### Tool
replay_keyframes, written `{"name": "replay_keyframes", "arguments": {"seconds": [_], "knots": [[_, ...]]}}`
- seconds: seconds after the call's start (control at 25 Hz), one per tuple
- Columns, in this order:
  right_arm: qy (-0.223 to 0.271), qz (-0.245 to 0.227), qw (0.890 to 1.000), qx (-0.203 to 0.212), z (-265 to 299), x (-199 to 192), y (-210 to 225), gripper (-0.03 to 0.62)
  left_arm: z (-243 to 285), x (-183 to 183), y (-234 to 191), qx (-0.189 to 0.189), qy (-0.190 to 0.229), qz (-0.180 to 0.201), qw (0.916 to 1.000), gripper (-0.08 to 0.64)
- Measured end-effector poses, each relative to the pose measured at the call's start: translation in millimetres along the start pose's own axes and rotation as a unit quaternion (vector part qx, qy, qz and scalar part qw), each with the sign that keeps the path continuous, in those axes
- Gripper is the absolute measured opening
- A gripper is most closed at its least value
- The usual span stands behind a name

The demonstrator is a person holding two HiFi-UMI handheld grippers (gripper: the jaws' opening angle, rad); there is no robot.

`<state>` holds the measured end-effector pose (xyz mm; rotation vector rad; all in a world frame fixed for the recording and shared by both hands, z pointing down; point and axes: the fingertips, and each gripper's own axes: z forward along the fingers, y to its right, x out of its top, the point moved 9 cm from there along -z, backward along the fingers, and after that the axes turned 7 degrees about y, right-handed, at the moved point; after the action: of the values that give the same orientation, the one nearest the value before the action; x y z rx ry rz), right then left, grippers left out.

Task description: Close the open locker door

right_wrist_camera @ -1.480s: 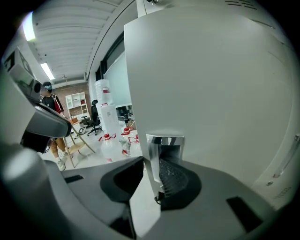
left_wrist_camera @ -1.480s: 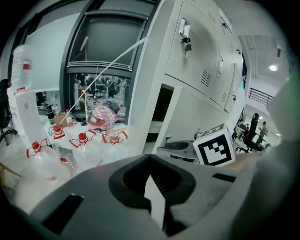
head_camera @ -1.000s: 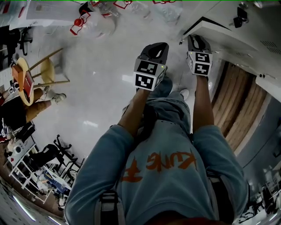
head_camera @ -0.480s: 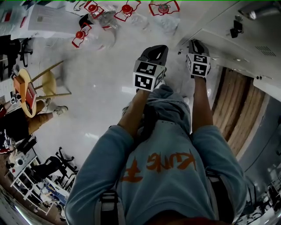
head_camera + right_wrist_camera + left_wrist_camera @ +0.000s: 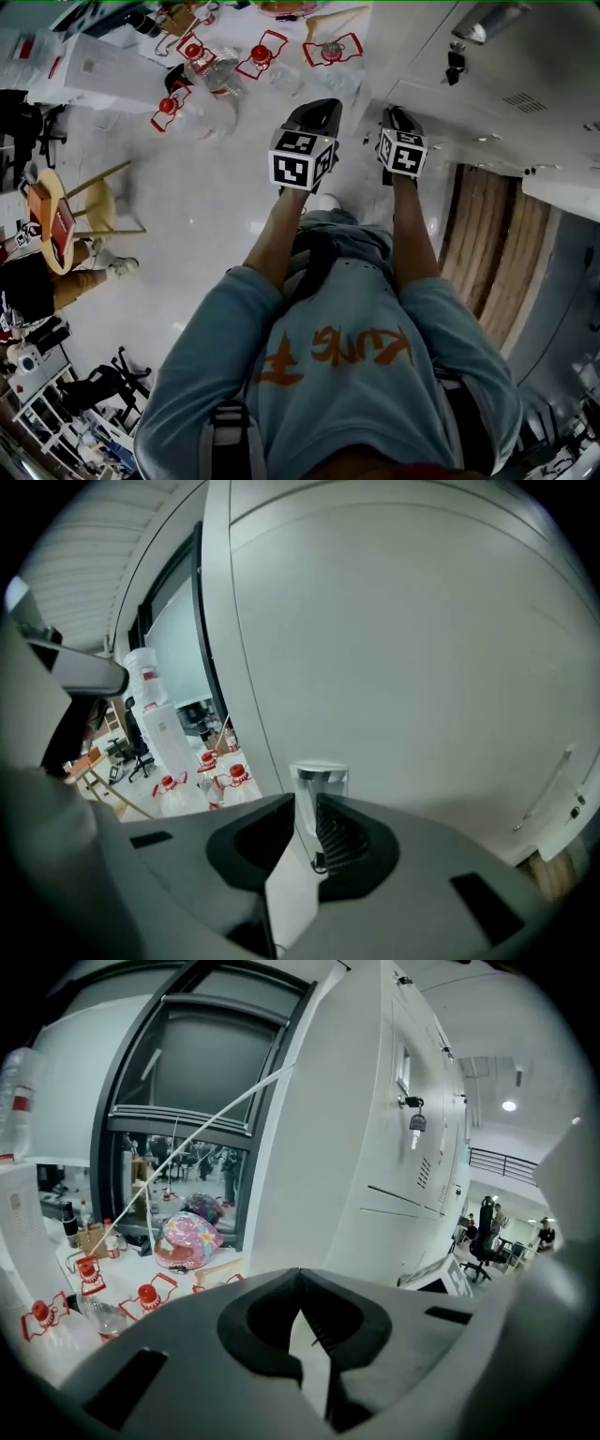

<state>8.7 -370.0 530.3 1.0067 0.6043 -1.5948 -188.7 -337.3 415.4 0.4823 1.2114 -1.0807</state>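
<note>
Head view: left gripper [image 5: 317, 111] and right gripper [image 5: 394, 116] are side by side over a glossy pale floor [image 5: 216, 197]. The right one's tip meets the white locker bank [image 5: 469, 98] along the floor's right edge. Clear plastic bottles [image 5: 223, 77] with red caps stand at the floor's far edge.

Left gripper view: the grey moulded jaws are pressed together with nothing between them. A key [image 5: 417, 1124] hangs in one smooth locker front.

Right gripper view: the jaws are narrowed onto a small bright-metal handle [image 5: 319, 778], with the ribbed pad against it. The handle sits on the flat, matt white locker door [image 5: 422, 649].
</note>
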Motion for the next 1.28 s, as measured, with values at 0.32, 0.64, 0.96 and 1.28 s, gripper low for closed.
{"name": "replay_keyframes", "arguments": {"seconds": [0.32, 0.64, 0.96, 1.28], "knots": [[0.098, 0.032, 0.995, -0.007, -67.3, 56.3, 38.7, 0.066, 6.0, 39.9, 29.4, 0.022, 0.063, -0.008, 0.9977, 0.018], [0.179, -0.022, 0.982, 0.051, -160.3, 109.8, 75.7, 0.032, 5.7, 56.1, 102.6, 0.032, 0.131, -0.018, 0.9908, 0.018], [0.238, -0.075, 0.968, 0.035, -259.0, 149.6, 131.7, 0.029, -4.9, 76.2, 202.0, 0.018, 0.194, -0.008, 0.9809, 0.018], [0.258, -0.094, 0.961, 0.021, -316.0, 133.6, 167.5, 0.029, -9.6, 71.3, 283.2, -0.001, 0.204, 0.029, 0.9786, 0.018]]}}
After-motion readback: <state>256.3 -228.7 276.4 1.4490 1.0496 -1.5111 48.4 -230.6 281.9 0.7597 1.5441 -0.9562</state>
